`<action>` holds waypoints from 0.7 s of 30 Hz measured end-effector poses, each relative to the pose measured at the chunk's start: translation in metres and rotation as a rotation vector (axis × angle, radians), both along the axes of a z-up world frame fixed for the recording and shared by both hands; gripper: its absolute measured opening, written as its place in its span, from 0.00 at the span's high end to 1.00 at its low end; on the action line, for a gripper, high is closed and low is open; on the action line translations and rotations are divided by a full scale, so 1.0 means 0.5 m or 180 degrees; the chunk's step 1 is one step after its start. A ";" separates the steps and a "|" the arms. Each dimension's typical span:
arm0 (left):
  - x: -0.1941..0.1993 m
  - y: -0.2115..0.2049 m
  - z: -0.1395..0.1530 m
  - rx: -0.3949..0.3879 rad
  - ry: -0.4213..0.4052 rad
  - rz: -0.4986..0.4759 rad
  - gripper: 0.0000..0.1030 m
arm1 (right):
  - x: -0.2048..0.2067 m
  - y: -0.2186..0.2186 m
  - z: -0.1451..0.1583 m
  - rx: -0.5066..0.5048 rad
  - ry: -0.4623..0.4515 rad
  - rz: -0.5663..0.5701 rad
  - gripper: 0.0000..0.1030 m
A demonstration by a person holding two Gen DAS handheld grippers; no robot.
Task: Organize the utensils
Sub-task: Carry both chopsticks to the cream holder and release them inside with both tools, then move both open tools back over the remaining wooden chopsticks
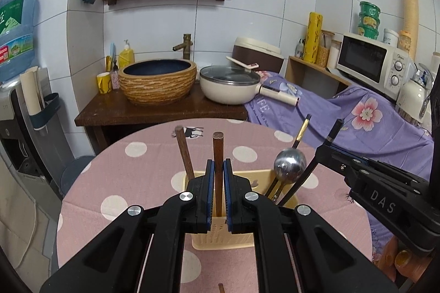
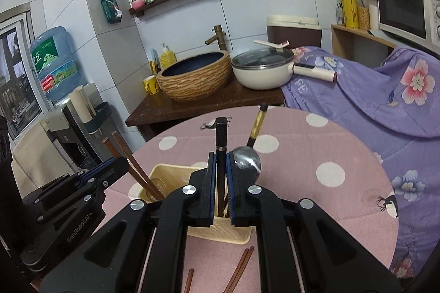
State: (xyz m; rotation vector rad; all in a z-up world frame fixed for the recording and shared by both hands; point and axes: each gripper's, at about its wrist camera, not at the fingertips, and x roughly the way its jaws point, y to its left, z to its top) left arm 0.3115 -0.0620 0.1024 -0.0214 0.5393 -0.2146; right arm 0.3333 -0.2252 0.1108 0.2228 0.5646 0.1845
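A cream utensil holder [image 1: 255,174] [image 2: 162,172] stands on the pink dotted table. My left gripper [image 1: 219,163] is shut on a brown wooden chopstick [image 1: 218,144], held upright with its lower end down in the holder. A second brown chopstick [image 1: 183,152] leans in the holder just to its left. My right gripper [image 2: 220,155] is shut on a black chopstick [image 2: 220,133], also upright over the holder. A metal spoon [image 1: 290,165] [image 2: 247,162] and a black-and-gold chopstick [image 1: 301,132] [image 2: 257,125] stand in the holder's right side. The grippers are side by side.
Loose brown chopsticks [image 2: 239,271] lie on the table [image 2: 343,210] in front of the holder. Behind the table are a wooden stand with a basin [image 1: 159,81] and a lidded pot [image 1: 231,86]. To the right, a purple flowered cloth [image 1: 371,128] covers a counter below a microwave [image 1: 374,62].
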 end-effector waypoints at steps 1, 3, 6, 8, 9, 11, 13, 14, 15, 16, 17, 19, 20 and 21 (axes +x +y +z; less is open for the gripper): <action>0.001 0.001 -0.004 0.0003 0.0015 0.0004 0.93 | -0.002 -0.001 -0.003 -0.0009 -0.0021 -0.0013 0.92; 0.003 0.003 -0.011 0.0003 0.0041 0.0005 0.94 | -0.002 -0.003 -0.006 -0.0023 -0.0034 -0.0012 0.92; -0.001 0.003 -0.013 0.0008 0.0005 -0.0037 0.93 | -0.002 -0.009 -0.007 -0.0005 -0.0024 -0.0008 0.92; -0.010 0.003 -0.011 -0.0029 -0.0033 -0.0076 0.91 | -0.005 -0.013 -0.010 -0.0004 -0.0012 -0.0005 0.86; -0.018 0.004 -0.008 -0.0023 -0.0068 -0.0096 0.89 | -0.010 -0.015 -0.010 -0.0007 -0.0032 -0.0027 0.75; -0.035 0.002 -0.004 0.0010 -0.0145 -0.0123 0.75 | -0.022 -0.020 -0.011 -0.0031 -0.0099 -0.0065 0.57; -0.063 0.005 -0.001 0.0033 -0.0251 -0.0139 0.60 | -0.038 -0.023 -0.011 -0.0080 -0.0153 -0.0083 0.56; -0.076 0.007 -0.001 0.0036 -0.0296 -0.0128 0.51 | -0.049 -0.024 -0.014 -0.0104 -0.0156 -0.0084 0.56; -0.089 0.011 -0.003 0.0036 -0.0332 -0.0119 0.47 | -0.057 -0.026 -0.016 -0.0109 -0.0159 -0.0095 0.56; -0.104 0.017 -0.005 0.0034 -0.0364 -0.0100 0.41 | -0.068 -0.029 -0.019 -0.0108 -0.0169 -0.0111 0.56; -0.118 0.022 -0.010 0.0034 -0.0375 -0.0071 0.36 | -0.080 -0.031 -0.022 -0.0102 -0.0180 -0.0112 0.56; -0.138 0.035 -0.023 0.0020 -0.0343 -0.0013 0.33 | -0.108 -0.034 -0.037 -0.0107 -0.0176 -0.0095 0.54; -0.146 0.043 -0.033 0.0003 -0.0302 0.0015 0.31 | -0.118 -0.035 -0.047 -0.0123 -0.0148 -0.0089 0.49; -0.151 0.049 -0.043 -0.0004 -0.0261 0.0042 0.29 | -0.123 -0.032 -0.057 -0.0144 -0.0097 -0.0070 0.45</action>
